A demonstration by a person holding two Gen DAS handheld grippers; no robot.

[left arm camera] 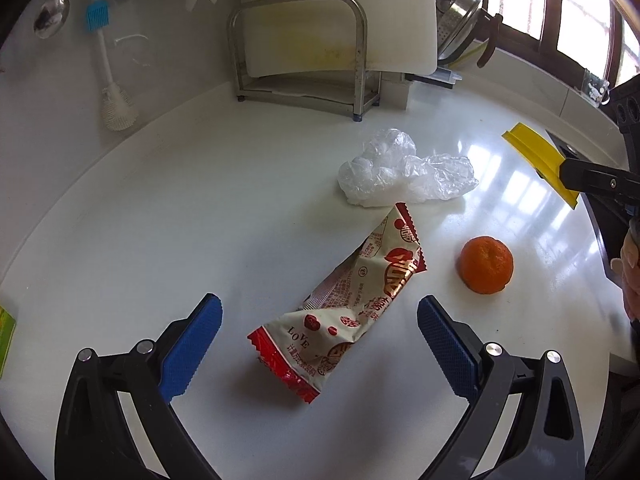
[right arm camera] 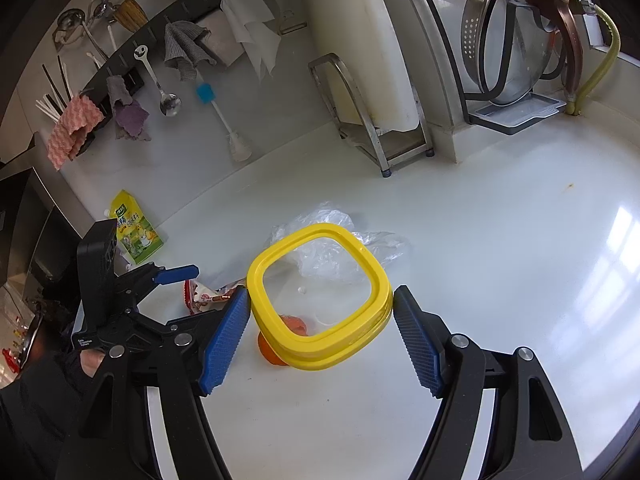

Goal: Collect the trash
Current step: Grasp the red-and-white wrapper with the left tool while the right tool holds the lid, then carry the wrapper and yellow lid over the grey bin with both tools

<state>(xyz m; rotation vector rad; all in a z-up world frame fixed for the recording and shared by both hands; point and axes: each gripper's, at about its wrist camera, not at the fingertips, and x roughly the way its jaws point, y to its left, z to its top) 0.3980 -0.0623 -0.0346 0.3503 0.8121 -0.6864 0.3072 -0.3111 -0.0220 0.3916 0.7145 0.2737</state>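
Worktop [left arm camera: 168,216]: white and glossy, carrying all the trash I mean to collect; a chopping board in a metal stand sits at the back
Yellow container [right arm camera: 320,300]: my right tool [right arm camera: 320,332] holds it across its sides, both blue pads against the yellow rim, mouth tilted towards the camera; it looks empty, since I see the worktop and plastic bag through its clear bottom
Snack wrapper [left arm camera: 340,304]: red and white, torn open, lying flat and slanted on the worktop, its near end between the pads of my left tool [left arm camera: 318,344], which stands wide open and touches nothing
Plastic bag [left arm camera: 404,174]: crumpled, clear, just beyond the wrapper's far end
Orange [left arm camera: 486,265]: apart from the wrapper, on its right in the left wrist view, under the container's near edge in the right wrist view
Step in hand, as I judge it: picking up the wrapper
Doing it well: lower the left tool until the pads straddle the wrapper's crinkled near end, close on a raised fold rather than the flat film, then lift clear before swinging to the container
Container side: keep the mouth open towards the left tool
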